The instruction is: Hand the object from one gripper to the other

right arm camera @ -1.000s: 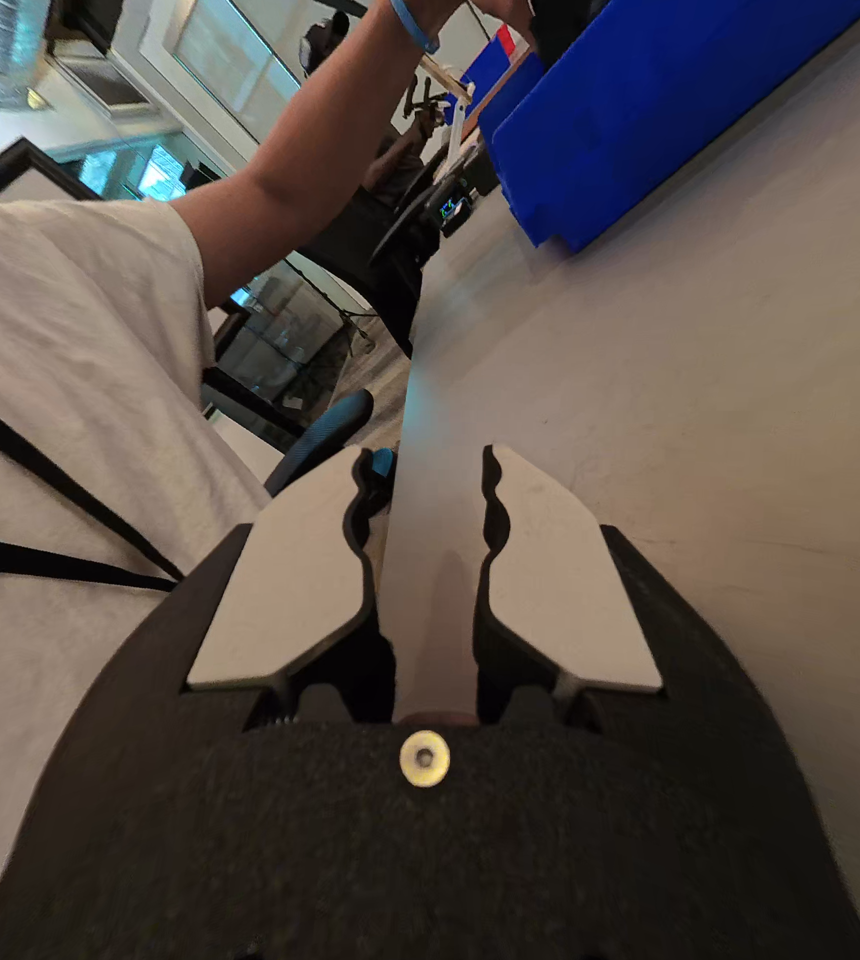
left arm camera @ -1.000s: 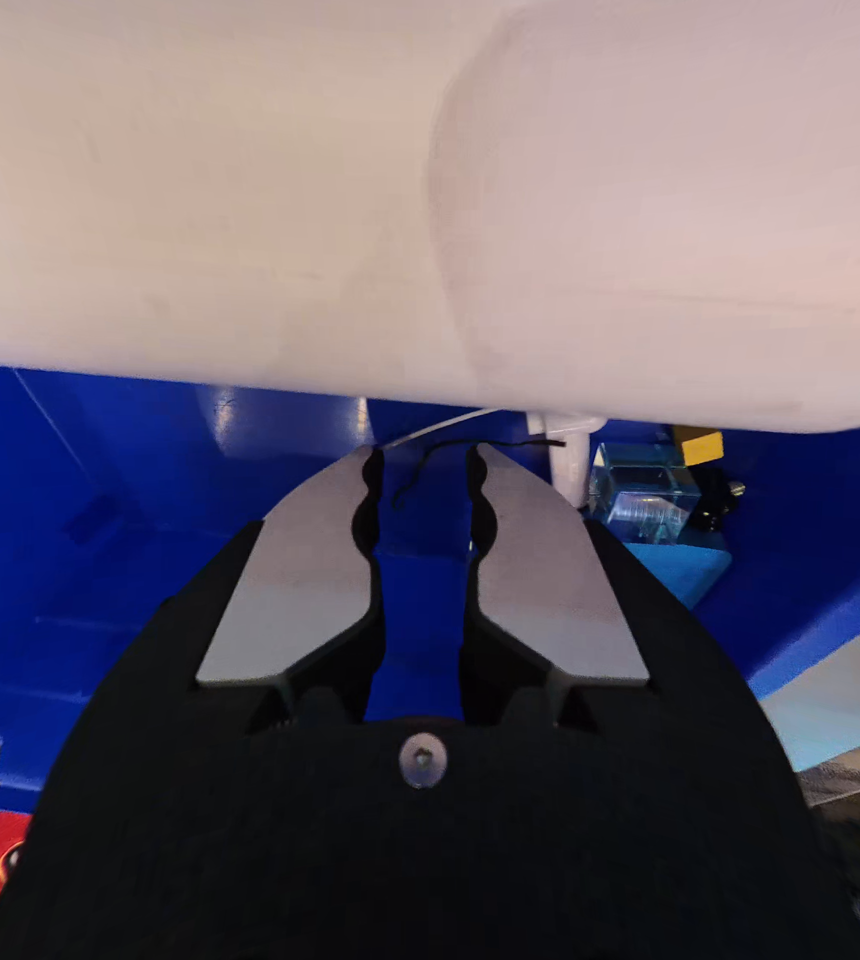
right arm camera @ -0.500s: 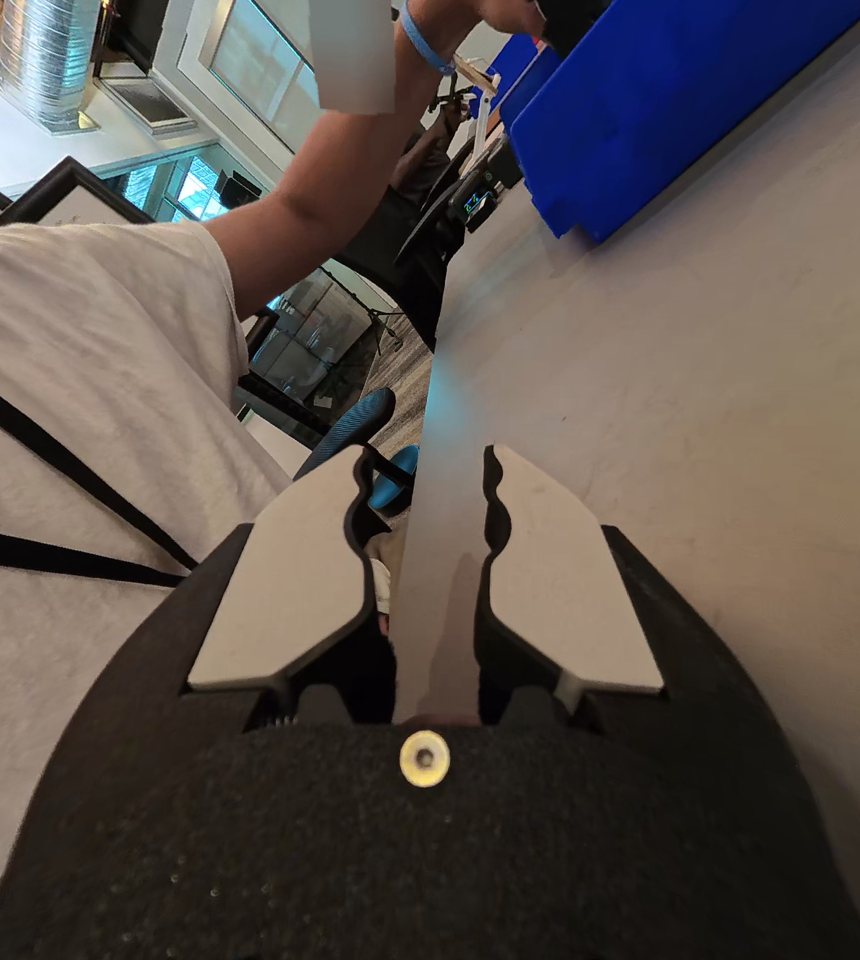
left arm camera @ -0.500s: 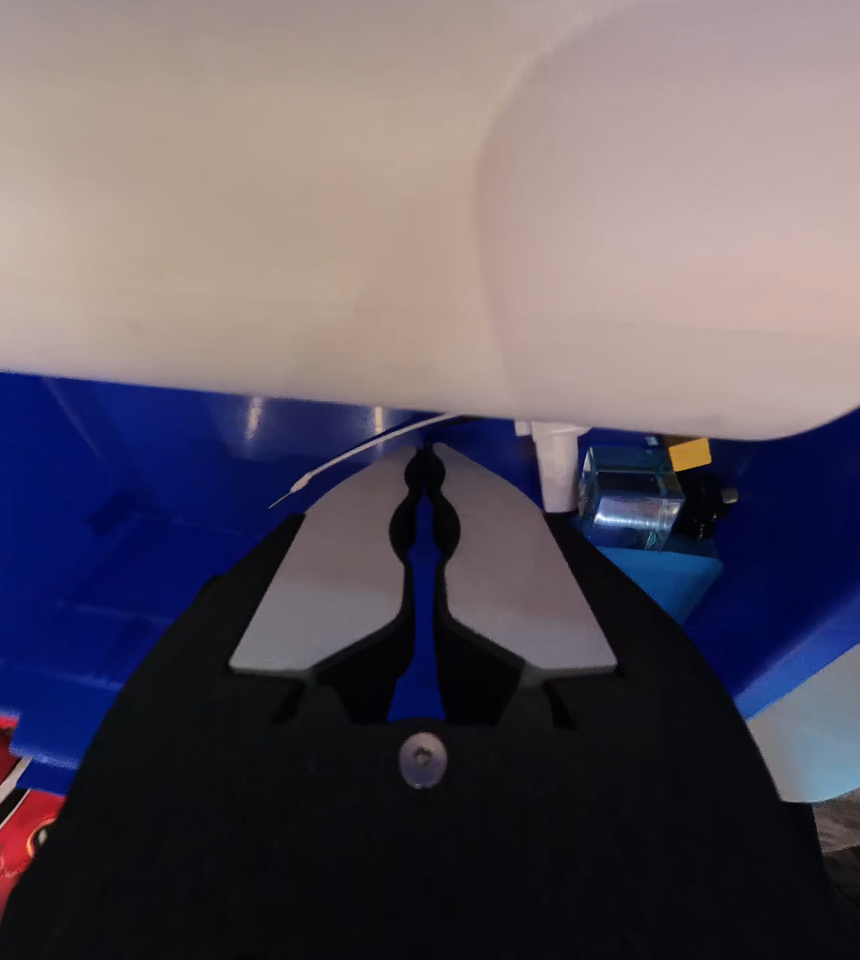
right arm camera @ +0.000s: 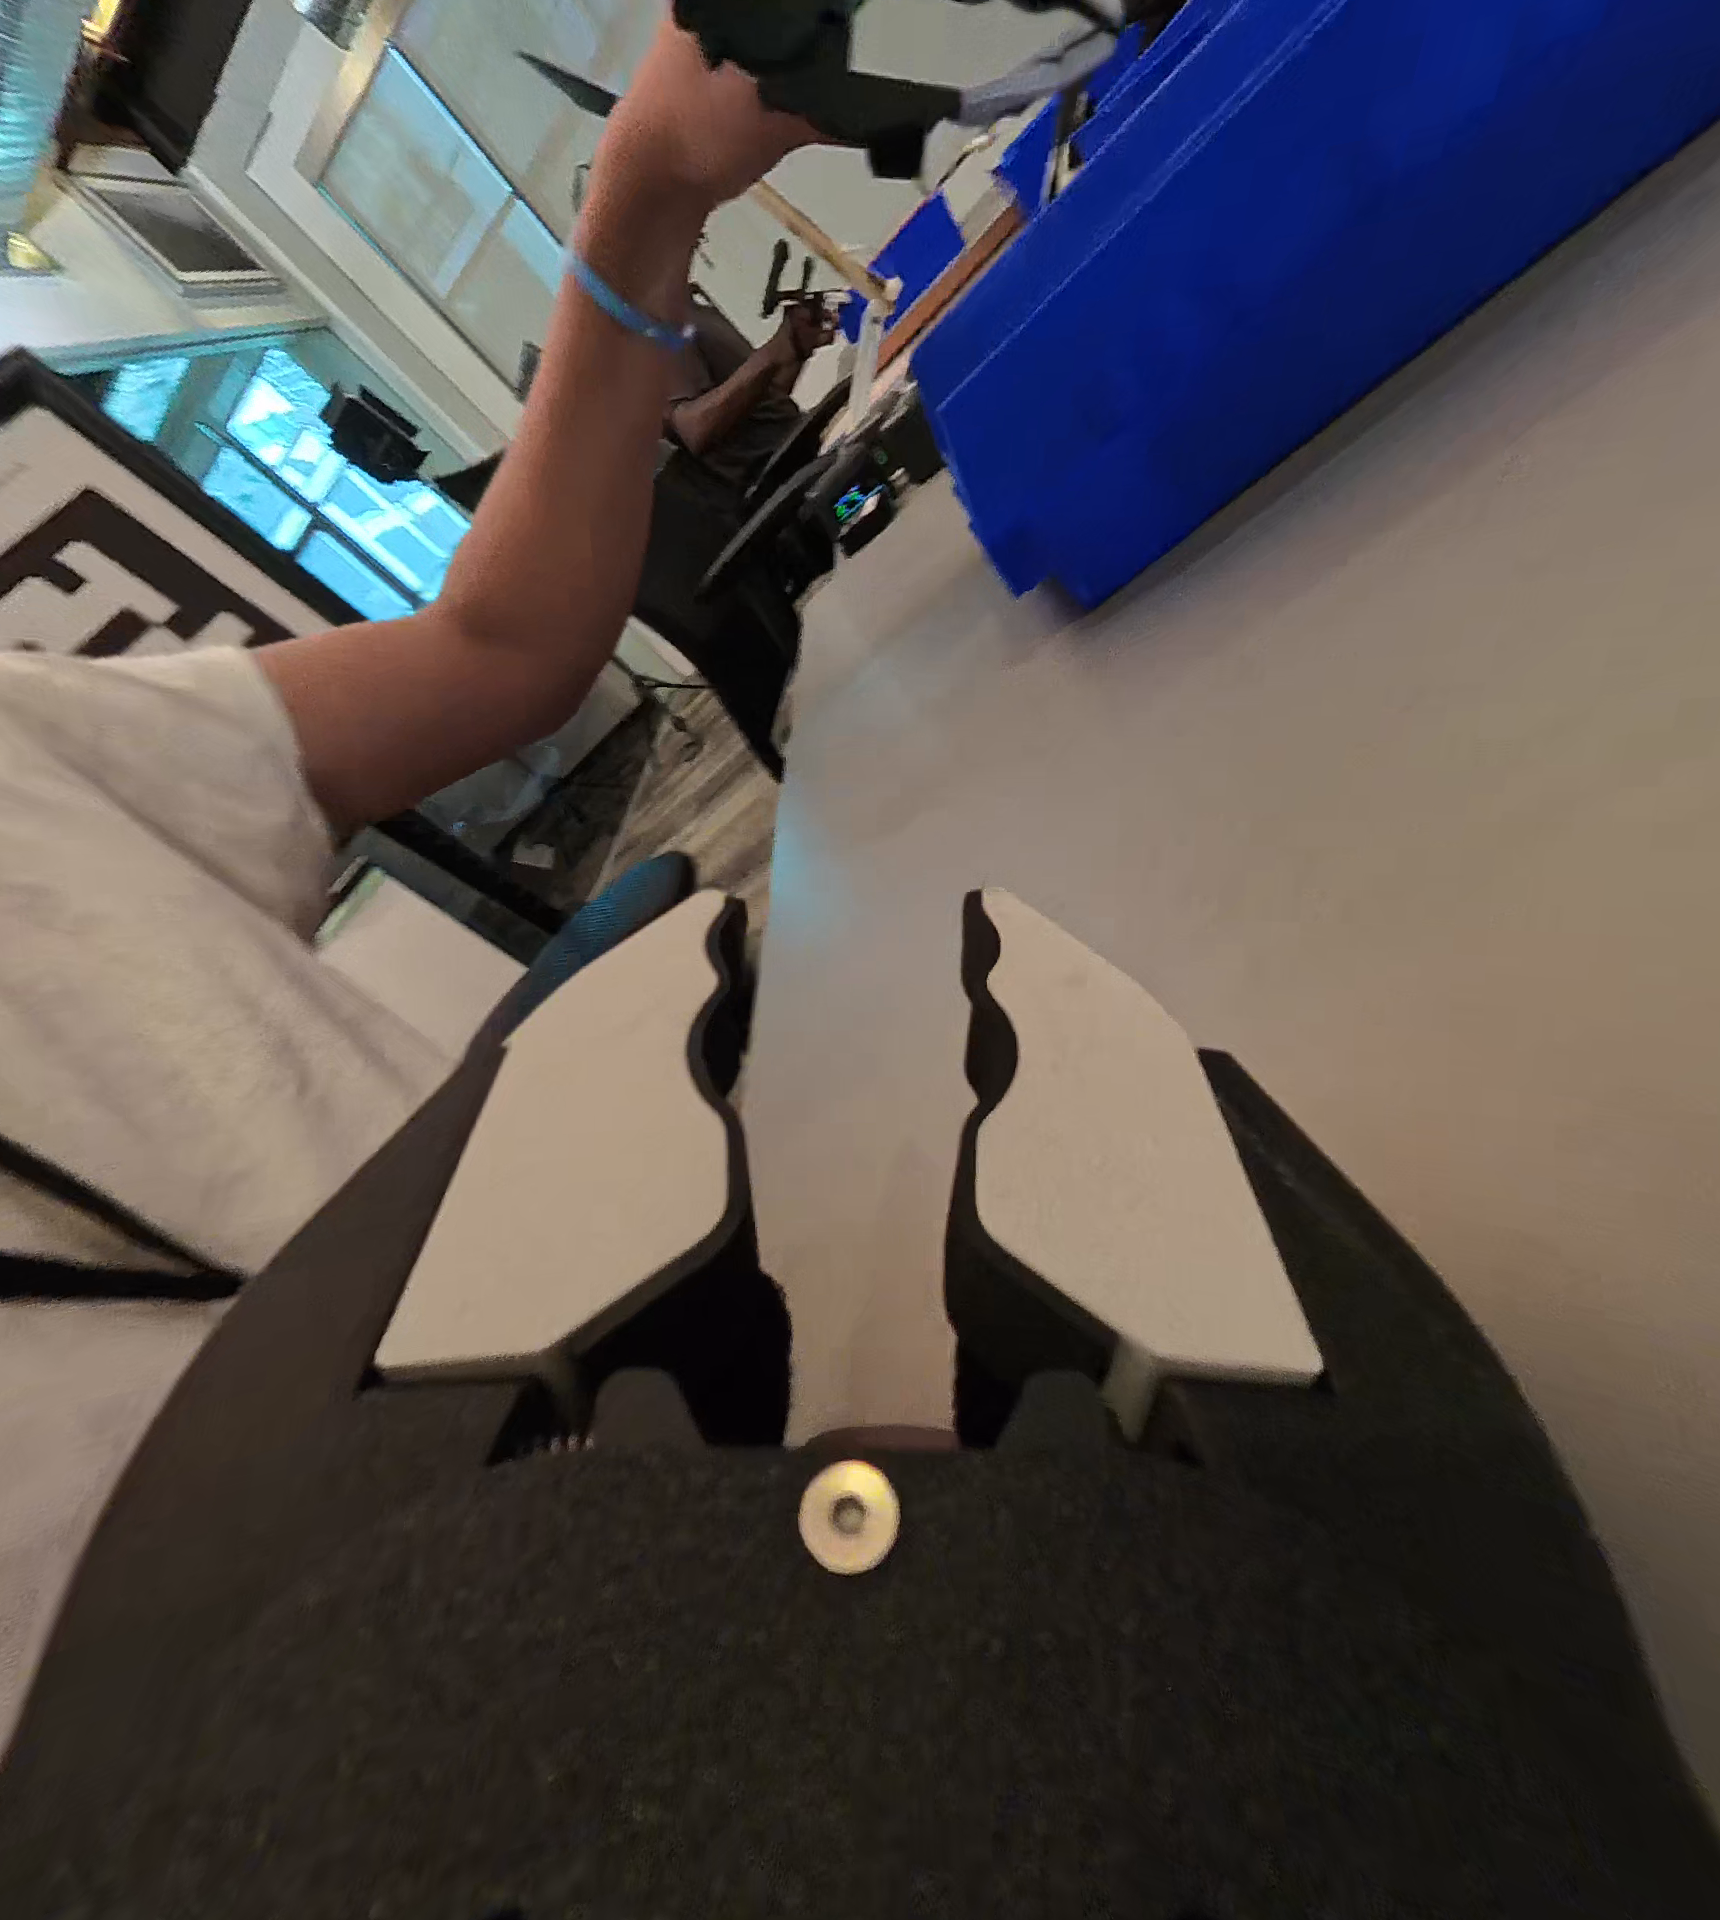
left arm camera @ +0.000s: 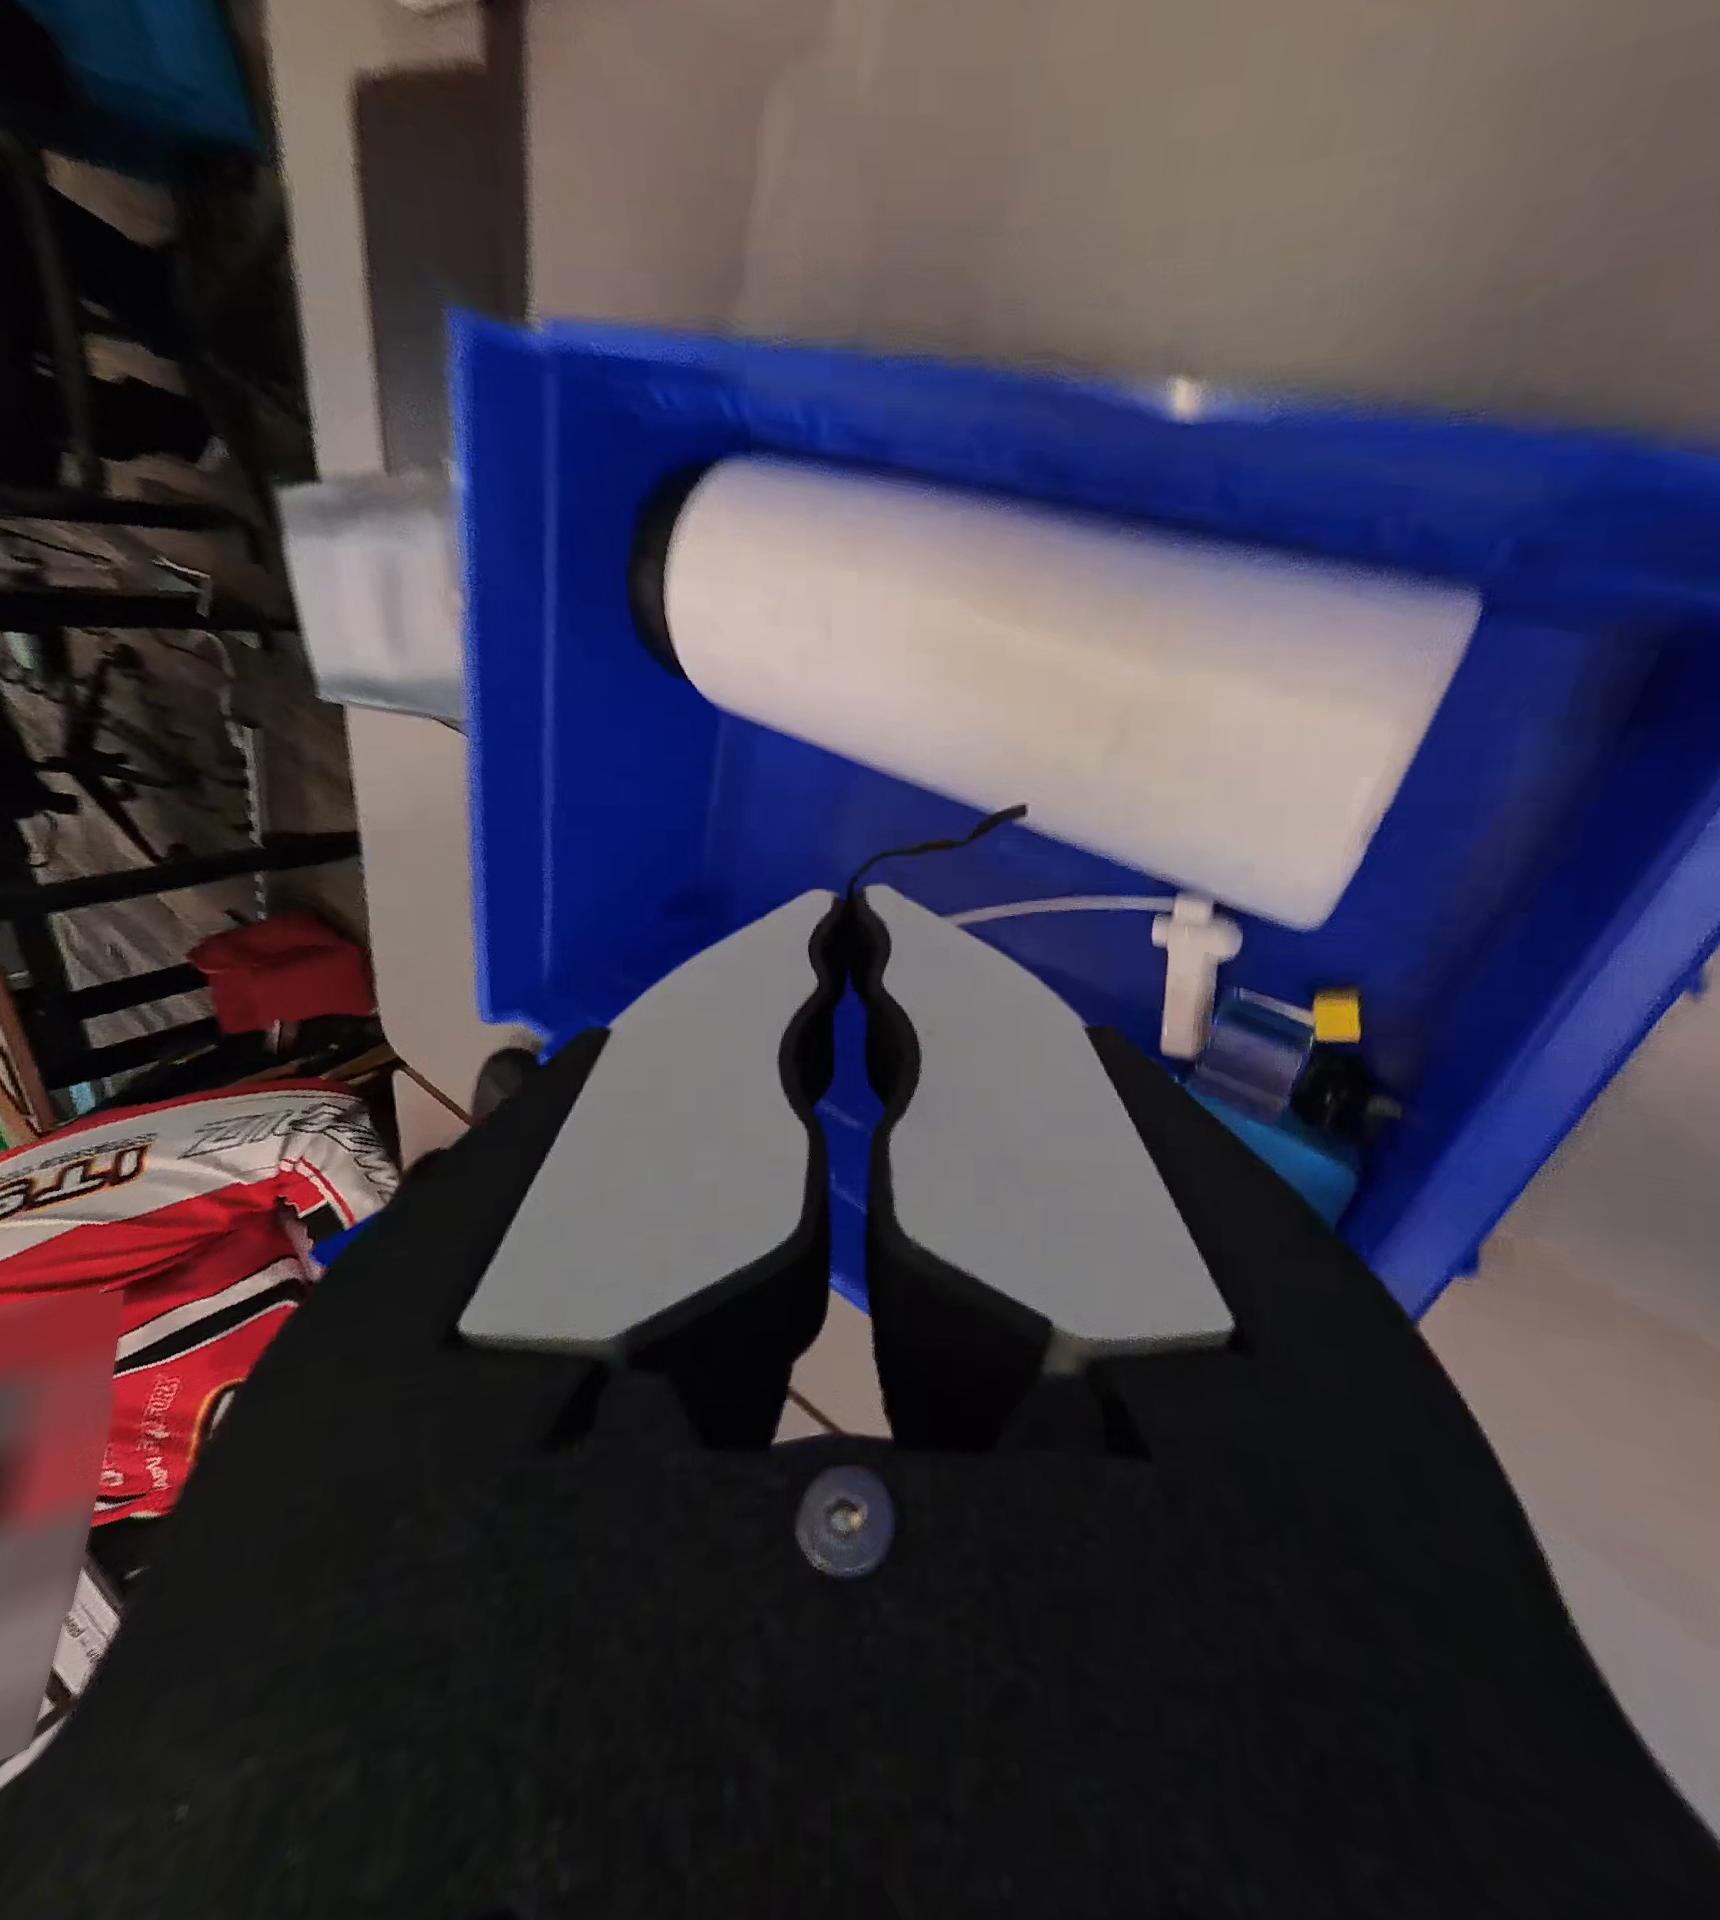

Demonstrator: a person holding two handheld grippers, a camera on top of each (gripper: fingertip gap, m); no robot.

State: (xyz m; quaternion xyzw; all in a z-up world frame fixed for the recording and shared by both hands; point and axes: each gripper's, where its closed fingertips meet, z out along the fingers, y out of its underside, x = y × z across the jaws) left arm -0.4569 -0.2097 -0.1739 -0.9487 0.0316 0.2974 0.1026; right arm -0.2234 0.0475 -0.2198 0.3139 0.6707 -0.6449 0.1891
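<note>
Left gripper (left arm camera: 851, 904), raised above the blue bin (left arm camera: 607, 727), pinches a thin black wire (left arm camera: 923, 844) at its tips; right gripper (right arm camera: 851, 914), low over the desk (right arm camera: 1407, 831), gapes empty.

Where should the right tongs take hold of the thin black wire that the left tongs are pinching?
Grip the free tail of the black wire, just beyond the shut left tongs. It is thin and curls up and right in the left wrist view, so the open right tongs should probably close across it from the side.

Left claw (left arm camera: 851, 914) pinching black wire (left arm camera: 939, 842)
</note>
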